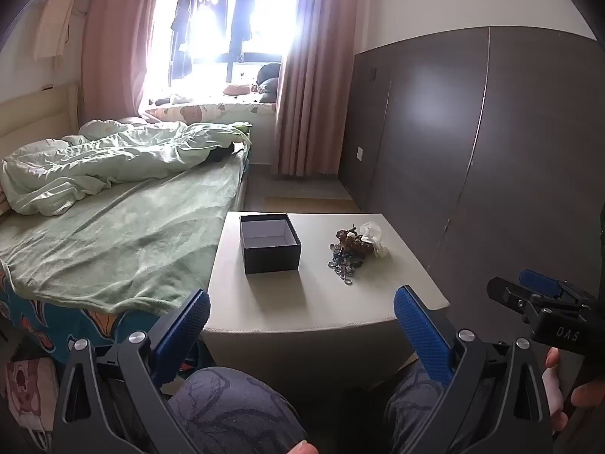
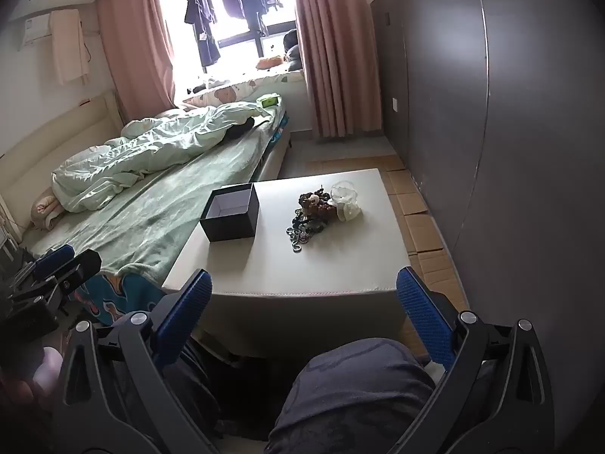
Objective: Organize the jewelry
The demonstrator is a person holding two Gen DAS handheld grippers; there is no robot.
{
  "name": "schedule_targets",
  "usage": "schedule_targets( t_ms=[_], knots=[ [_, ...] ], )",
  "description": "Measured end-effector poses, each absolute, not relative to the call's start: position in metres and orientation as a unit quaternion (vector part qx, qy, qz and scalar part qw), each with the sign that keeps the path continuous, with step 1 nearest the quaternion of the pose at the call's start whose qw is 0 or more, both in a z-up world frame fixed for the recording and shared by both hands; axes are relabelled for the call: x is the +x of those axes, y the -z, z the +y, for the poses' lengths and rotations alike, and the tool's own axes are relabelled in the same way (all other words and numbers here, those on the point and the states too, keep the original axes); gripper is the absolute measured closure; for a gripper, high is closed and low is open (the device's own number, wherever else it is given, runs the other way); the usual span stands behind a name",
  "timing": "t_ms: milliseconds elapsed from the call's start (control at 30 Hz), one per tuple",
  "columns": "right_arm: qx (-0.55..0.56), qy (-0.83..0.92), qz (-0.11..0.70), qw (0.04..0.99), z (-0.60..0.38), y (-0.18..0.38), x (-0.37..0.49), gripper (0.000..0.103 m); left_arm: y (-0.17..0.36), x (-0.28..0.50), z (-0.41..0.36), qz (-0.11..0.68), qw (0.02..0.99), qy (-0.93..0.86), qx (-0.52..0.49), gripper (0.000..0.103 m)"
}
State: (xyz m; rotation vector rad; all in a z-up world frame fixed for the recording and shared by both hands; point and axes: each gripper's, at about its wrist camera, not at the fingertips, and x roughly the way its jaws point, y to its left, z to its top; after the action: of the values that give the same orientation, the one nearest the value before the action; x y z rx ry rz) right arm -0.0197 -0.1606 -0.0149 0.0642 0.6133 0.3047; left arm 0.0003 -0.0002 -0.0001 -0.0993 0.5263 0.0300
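Standing empty on table [image 1: 325, 310], black box [image 1: 270, 244] beside jewelry pile [image 1: 349, 251]; both grippers' jaws wide, empty.

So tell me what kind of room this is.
Most likely a bedroom in a home: an unmade bed with a green duvet, pink curtains at a window with clothes hanging, and a low white table beside the bed.
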Motion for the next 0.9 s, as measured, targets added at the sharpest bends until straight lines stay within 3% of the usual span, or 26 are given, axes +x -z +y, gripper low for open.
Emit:
schedule_targets(
  t_ms=[900],
  knots=[
    [0.031, -0.134, 0.304, 0.943, -0.1668, 0.0123, -0.0161, 0.005, 0.0011, 0.0011, 0.0008, 0.258, 0.965, -0.003, -0.050, 0.008]
  ],
)
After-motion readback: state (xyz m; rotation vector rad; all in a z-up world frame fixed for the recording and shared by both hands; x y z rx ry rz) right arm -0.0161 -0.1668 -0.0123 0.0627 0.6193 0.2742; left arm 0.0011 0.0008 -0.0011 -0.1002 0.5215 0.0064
